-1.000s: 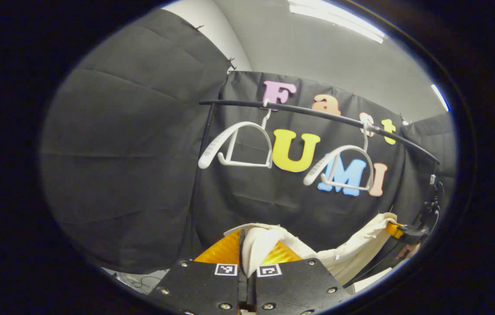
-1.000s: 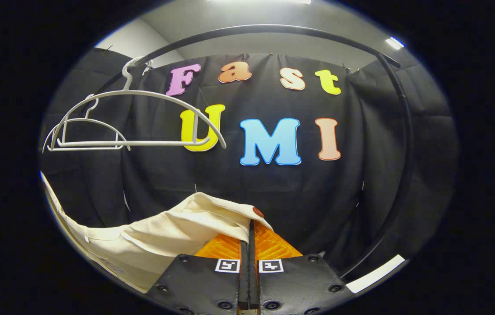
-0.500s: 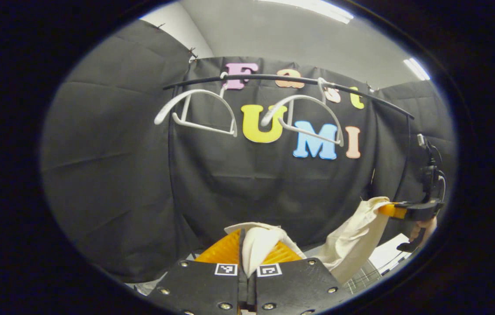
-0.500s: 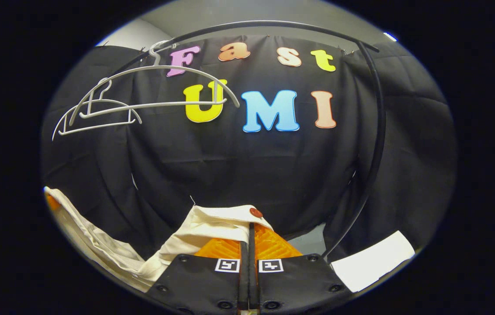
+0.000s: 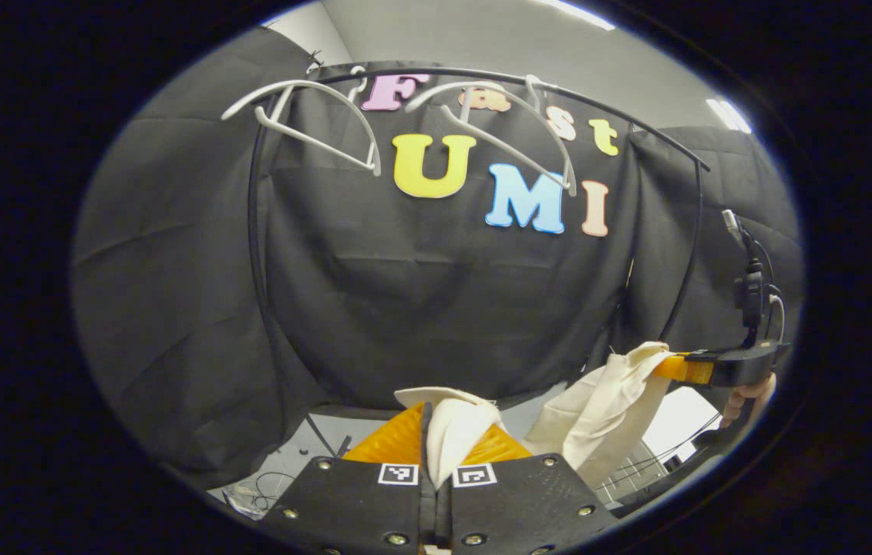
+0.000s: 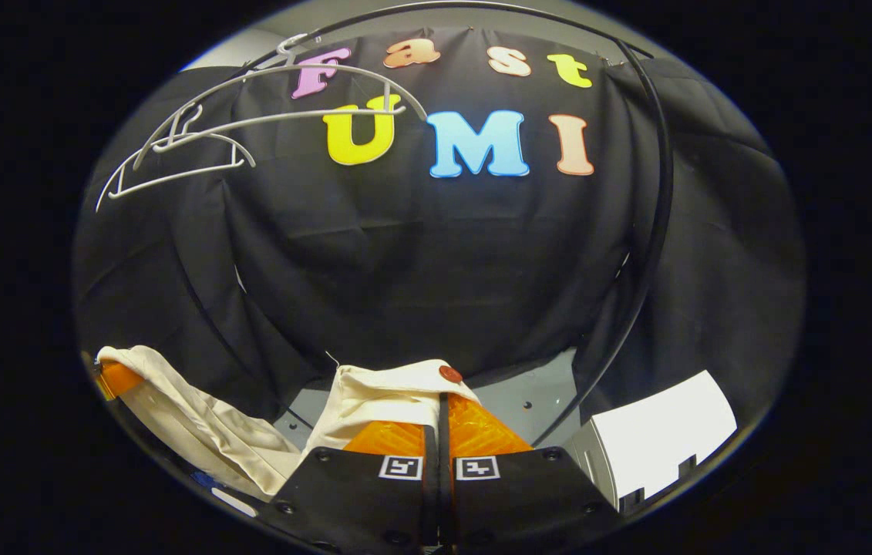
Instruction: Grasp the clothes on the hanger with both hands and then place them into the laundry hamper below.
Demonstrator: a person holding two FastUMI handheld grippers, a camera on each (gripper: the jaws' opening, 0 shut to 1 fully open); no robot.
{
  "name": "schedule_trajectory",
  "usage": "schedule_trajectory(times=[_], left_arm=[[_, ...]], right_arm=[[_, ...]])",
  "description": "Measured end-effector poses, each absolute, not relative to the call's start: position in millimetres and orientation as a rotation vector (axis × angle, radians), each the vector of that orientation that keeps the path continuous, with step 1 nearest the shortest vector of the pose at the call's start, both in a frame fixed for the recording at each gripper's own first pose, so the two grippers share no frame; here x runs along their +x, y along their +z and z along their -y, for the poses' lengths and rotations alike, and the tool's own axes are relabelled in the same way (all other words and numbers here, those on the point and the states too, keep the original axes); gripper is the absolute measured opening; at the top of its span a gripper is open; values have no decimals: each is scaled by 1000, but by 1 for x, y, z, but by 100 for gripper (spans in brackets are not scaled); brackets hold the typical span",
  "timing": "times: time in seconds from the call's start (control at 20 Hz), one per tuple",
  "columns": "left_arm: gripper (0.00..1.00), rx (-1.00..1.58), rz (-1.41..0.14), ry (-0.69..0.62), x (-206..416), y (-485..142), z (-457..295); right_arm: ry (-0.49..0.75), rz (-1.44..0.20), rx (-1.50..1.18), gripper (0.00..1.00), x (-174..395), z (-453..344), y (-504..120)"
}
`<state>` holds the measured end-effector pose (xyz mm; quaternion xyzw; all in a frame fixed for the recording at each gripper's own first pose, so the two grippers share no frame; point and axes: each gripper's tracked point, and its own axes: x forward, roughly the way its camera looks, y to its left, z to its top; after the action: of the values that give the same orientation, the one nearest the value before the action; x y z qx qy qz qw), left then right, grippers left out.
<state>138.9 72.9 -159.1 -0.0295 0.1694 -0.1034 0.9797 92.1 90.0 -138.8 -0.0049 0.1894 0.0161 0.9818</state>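
The left gripper (image 5: 436, 435) is closed tight on the cream clothes (image 5: 457, 426). The right gripper (image 6: 439, 420) pinches them too. The cloth sags between them. Two bare white hangers (image 5: 312, 123) hang up at 11 o'clock.

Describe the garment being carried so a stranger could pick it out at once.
Start at the black rail with its two bare white hangers. Below it, a cream garment stretches between the left gripper and the right gripper. Its red button sets it apart.

Matt cream cloth garment (image 5: 605, 401); smooth white plastic hangers (image 5: 312, 123).
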Motion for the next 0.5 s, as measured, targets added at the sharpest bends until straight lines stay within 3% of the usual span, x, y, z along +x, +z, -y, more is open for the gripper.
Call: schedule_trajectory(times=[0.5], left_arm=[[1,44,-513,-271,156,-236,-38]], right_arm=[[12,-609,-14,2,83,-83,-212]])
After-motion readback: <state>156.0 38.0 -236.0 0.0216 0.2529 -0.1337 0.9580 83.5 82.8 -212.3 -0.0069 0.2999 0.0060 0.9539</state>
